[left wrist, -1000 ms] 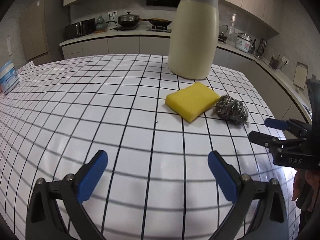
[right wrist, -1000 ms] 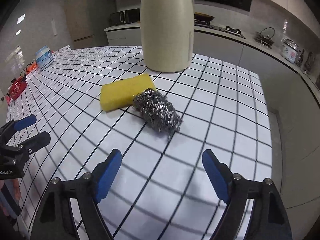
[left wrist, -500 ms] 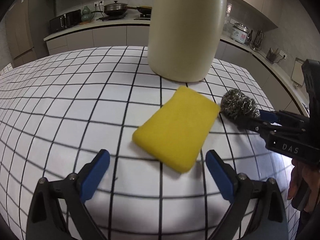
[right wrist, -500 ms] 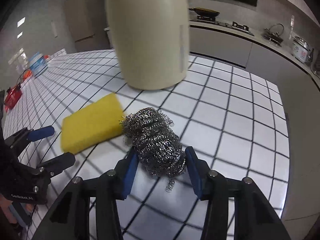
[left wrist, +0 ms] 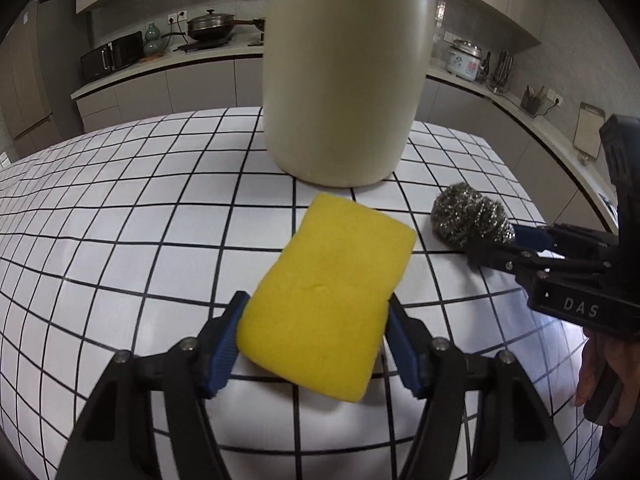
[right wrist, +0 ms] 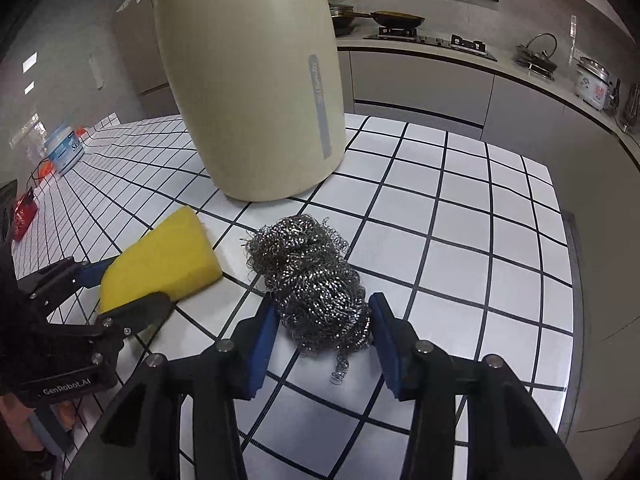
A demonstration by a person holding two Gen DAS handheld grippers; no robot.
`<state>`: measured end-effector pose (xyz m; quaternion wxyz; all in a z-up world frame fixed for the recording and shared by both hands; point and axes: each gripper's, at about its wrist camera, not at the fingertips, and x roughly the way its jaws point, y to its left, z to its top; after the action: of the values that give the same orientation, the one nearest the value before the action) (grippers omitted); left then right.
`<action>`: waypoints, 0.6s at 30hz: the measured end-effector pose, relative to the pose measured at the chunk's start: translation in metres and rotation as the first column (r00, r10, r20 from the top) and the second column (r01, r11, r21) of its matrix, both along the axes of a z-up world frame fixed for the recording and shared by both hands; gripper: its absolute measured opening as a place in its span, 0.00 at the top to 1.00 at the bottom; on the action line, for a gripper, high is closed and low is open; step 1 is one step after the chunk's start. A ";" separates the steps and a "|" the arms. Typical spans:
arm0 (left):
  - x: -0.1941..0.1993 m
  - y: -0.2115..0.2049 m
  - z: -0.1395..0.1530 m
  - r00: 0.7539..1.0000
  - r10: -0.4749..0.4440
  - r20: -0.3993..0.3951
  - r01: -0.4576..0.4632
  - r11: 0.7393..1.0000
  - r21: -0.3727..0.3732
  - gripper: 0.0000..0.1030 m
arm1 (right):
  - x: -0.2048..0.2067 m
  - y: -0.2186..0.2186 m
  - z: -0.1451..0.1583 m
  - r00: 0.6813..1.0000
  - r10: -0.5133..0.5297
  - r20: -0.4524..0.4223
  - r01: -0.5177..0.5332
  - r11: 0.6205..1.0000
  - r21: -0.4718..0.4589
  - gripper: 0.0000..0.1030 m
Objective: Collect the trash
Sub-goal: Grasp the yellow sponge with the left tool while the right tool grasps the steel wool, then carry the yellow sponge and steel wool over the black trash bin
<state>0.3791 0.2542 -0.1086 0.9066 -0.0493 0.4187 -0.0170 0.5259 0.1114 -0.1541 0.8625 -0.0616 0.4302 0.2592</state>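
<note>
A yellow sponge point(left wrist: 332, 292) lies on the white tiled counter, and my left gripper point(left wrist: 314, 344) is shut on its near end, blue pads pressing both sides. The sponge also shows in the right wrist view point(right wrist: 160, 264). A steel wool ball point(right wrist: 316, 284) lies just right of the sponge, and my right gripper point(right wrist: 322, 344) is shut on it. The steel wool also shows in the left wrist view point(left wrist: 468, 220). A tall cream trash bin point(left wrist: 344, 68) stands right behind both items and also shows in the right wrist view point(right wrist: 256, 80).
The tiled counter's edge point(right wrist: 560, 240) runs along the right. A blue-and-white tub point(right wrist: 64, 152) and a red item point(right wrist: 24, 216) sit far left on the counter. A kitchen worktop with a stove and appliances lines the back wall.
Both grippers moved forward. The left gripper closed on the sponge. The right gripper has stayed shut on the steel wool since half a second ago.
</note>
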 end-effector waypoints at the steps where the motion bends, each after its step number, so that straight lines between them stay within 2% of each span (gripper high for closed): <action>1: -0.002 0.003 0.001 1.000 0.004 0.003 -0.004 1.000 -0.004 0.35 | -0.002 0.000 0.000 1.000 0.000 0.000 0.000 1.000 0.001 0.53; 14: -0.047 0.009 0.022 0.998 0.026 0.052 -0.026 1.000 -0.003 0.35 | -0.047 0.001 0.015 1.000 0.005 0.023 -0.005 1.000 0.000 0.55; 18: -0.067 0.012 0.024 0.997 0.032 0.064 -0.031 0.999 -0.013 0.35 | -0.073 -0.001 0.015 1.000 0.005 0.018 -0.005 1.000 -0.001 0.60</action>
<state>0.3118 0.2659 -0.0847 0.9193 -0.0608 0.3887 -0.0069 0.4533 0.1105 -0.1387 0.8656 -0.0656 0.4225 0.2607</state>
